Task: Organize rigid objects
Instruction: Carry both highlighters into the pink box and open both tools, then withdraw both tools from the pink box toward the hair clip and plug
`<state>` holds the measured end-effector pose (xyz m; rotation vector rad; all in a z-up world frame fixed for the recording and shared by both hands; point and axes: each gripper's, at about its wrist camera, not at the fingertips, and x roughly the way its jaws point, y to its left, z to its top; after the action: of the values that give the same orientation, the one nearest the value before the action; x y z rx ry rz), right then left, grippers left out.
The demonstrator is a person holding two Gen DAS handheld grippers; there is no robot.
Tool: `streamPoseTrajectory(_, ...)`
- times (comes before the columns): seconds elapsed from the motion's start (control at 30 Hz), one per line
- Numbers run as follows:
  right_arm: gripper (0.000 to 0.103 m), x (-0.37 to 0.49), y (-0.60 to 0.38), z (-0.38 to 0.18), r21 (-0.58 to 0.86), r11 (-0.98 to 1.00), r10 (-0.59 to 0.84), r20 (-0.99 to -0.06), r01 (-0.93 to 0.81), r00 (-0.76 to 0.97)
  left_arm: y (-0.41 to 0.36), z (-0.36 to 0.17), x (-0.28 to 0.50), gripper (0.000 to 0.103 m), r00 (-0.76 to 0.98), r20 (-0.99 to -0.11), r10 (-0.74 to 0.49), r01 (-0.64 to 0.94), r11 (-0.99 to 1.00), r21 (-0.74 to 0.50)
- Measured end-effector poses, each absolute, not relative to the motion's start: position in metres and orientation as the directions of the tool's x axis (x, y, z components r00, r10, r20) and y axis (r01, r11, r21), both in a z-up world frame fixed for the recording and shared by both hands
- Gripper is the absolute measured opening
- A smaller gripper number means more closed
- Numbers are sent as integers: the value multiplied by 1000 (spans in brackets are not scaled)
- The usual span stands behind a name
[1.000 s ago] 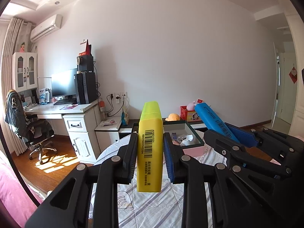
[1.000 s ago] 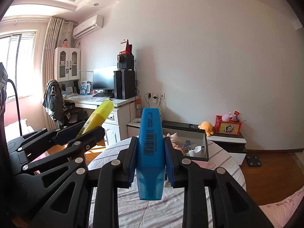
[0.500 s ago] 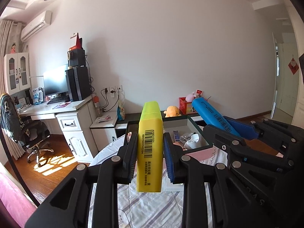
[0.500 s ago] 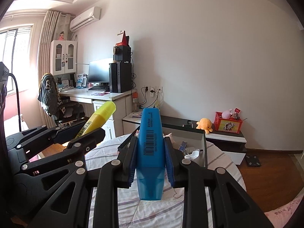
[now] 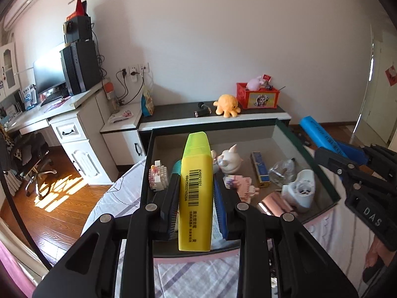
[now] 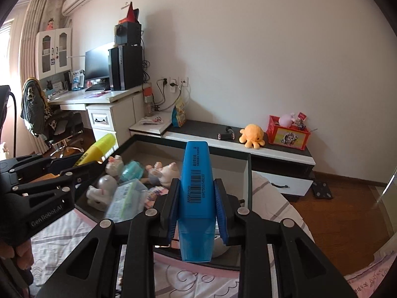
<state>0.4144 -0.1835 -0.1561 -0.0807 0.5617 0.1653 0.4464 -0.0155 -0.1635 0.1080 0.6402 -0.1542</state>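
My left gripper is shut on a yellow highlighter, held upright over the near part of a dark open box. My right gripper is shut on a blue highlighter, held upright above the same box. The blue highlighter also shows at the right of the left wrist view. The yellow one also shows at the left of the right wrist view. The box holds several small toys, a white pig figure and a white cup.
The box sits on a round table with a striped cloth. Behind it stands a low cabinet with an orange plush octopus and a red box. A white desk with a monitor and a chair are at the left.
Both grippers have tilted down and moved forward over the box, which now fills the middle of both views. Each still holds its highlighter.
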Motion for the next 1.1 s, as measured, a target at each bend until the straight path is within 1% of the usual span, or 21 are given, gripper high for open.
streamPoseTrajectory(0.07,27,433,-193,-171,-19,986,124,-574,-164,809,-14,-177,465,26,764,-639,-89,165,984,61)
streamPoseTrajectory(0.2,27,457,-208,-199,-14,991,96,-627,-134,773,-10,-196,487,27,731,-679,-65,160,984,78)
streamPoseTrajectory(0.23,27,462,-209,-203,-15,991,92,-639,-133,764,-9,-200,491,29,727,-684,-63,161,984,80)
streamPoseTrajectory(0.37,27,470,-211,-211,-19,993,77,-655,-118,752,-8,-206,498,33,723,-688,-54,153,985,83)
streamPoseTrajectory(0.4,27,471,-212,-212,-20,993,74,-658,-116,749,-8,-208,498,36,722,-690,-52,155,984,87)
streamPoseTrajectory(0.43,27,470,-212,-212,-23,993,71,-657,-114,751,-7,-208,498,44,725,-687,-43,150,984,97)
streamPoseTrajectory(0.47,27,470,-212,-212,-25,993,71,-654,-115,753,-7,-208,496,49,727,-686,-30,141,984,106)
streamPoseTrajectory(0.5,28,470,-212,-212,-25,993,70,-655,-114,752,-6,-208,495,58,731,-682,-20,133,985,114)
streamPoseTrajectory(0.53,32,469,-212,-212,-23,994,68,-656,-110,752,-6,-207,494,70,734,-679,-14,127,985,117)
streamPoseTrajectory(0.57,38,469,-214,-211,-16,994,70,-655,-106,753,-4,-204,492,73,737,-675,-25,130,986,105)
streamPoseTrajectory(0.6,41,467,-215,-209,2,994,87,-651,-113,754,-3,-201,487,81,740,-671,-46,137,987,84)
streamPoseTrajectory(0.63,46,464,-215,-206,9,993,93,-647,-114,757,-1,-198,483,90,745,-665,-46,131,988,79)
streamPoseTrajectory(0.67,55,459,-214,-203,9,993,94,-640,-115,763,0,-192,477,93,757,-652,-40,123,989,82)
streamPoseTrajectory(0.7,62,454,-212,-198,6,994,92,-630,-113,771,0,-187,469,95,772,-635,-37,117,990,84)
streamPoseTrajectory(0.73,70,448,-213,-194,3,994,89,-617,-111,782,1,-182,461,96,781,-622,-43,115,990,76)
streamPoseTrajectory(0.77,73,440,-212,-188,8,993,96,-604,-114,792,2,-176,452,97,788,-613,-60,123,991,61)
streamPoseTrajectory(0.8,74,432,-211,-182,24,992,112,-590,-122,800,3,-171,442,100,794,-603,-77,131,990,45)
streamPoseTrajectory(0.83,79,423,-210,-176,40,991,125,-578,-125,806,4,-165,432,102,802,-592,-83,131,991,39)
streamPoseTrajectory(1.1,83,325,-183,-125,72,983,181,-462,-167,868,6,-120,331,103,879,-466,-101,129,991,27)
